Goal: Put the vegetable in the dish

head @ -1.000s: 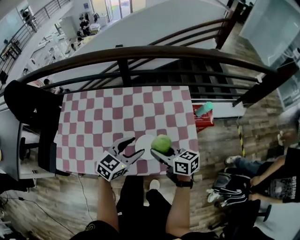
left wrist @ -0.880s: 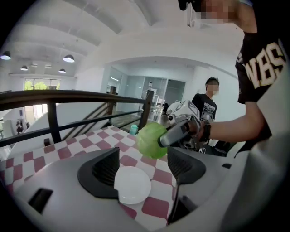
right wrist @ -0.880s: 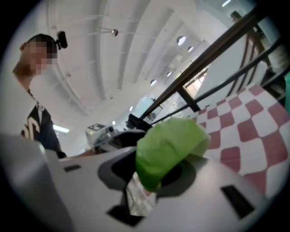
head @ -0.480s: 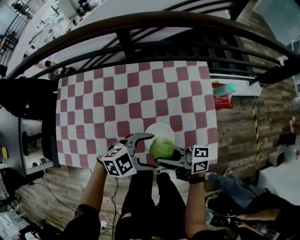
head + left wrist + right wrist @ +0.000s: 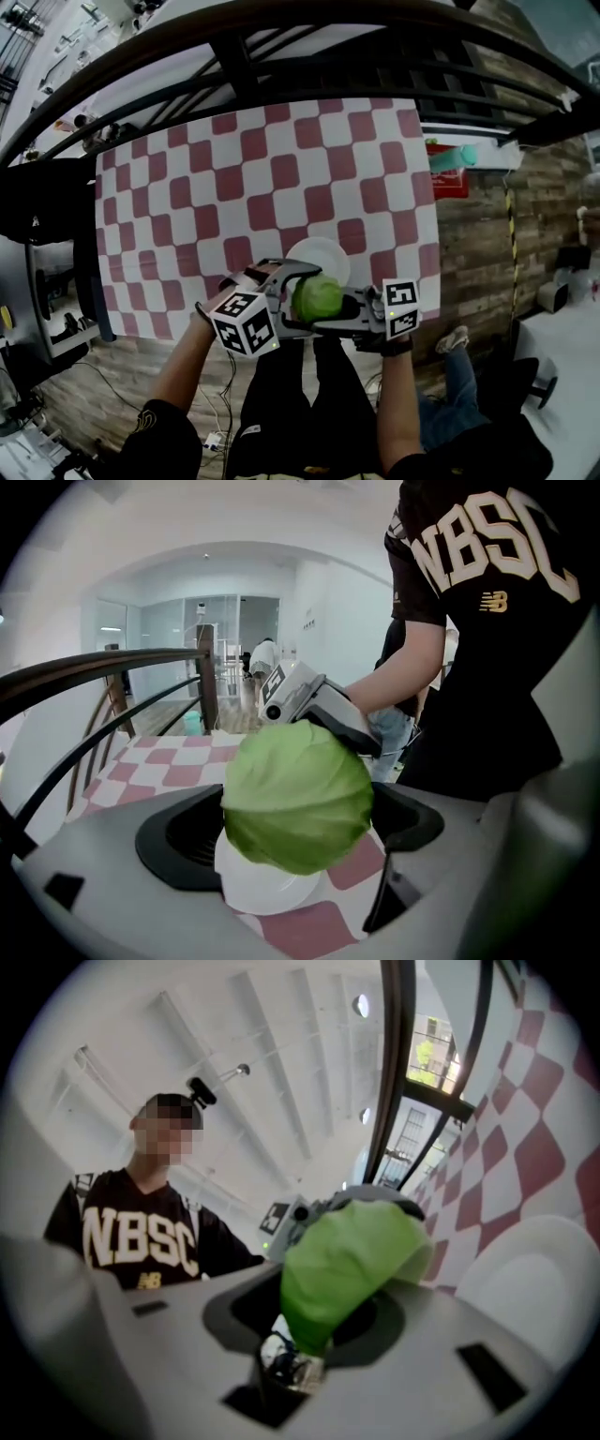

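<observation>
The right hand-held gripper (image 5: 342, 1288) is clenched on the cabbage (image 5: 317, 297). It holds the cabbage over the near side of the white dish (image 5: 323, 253). I cannot tell if the cabbage touches the dish yet. The left hand-held gripper (image 5: 295, 832) is released. Its jaws stand wide apart, one on each side of the cabbage, and they do not seem to press on it. So I think this is the putting-down step, and the job is almost done. Next, the cabbage should go down onto the middle of the dish, and then the right jaws should let go. The cabbage is round, so it may roll if it lands on the rim. The dish is close to the near edge of the worktop (image 5: 262, 187), so a gentle move is best. The worktop has a cloth with red and white squares, and only the dish sits on it. Behind it runs a dark rail (image 5: 234, 66). The floor (image 5: 478, 244) is wood. A red box (image 5: 448, 180) sits on the right.
</observation>
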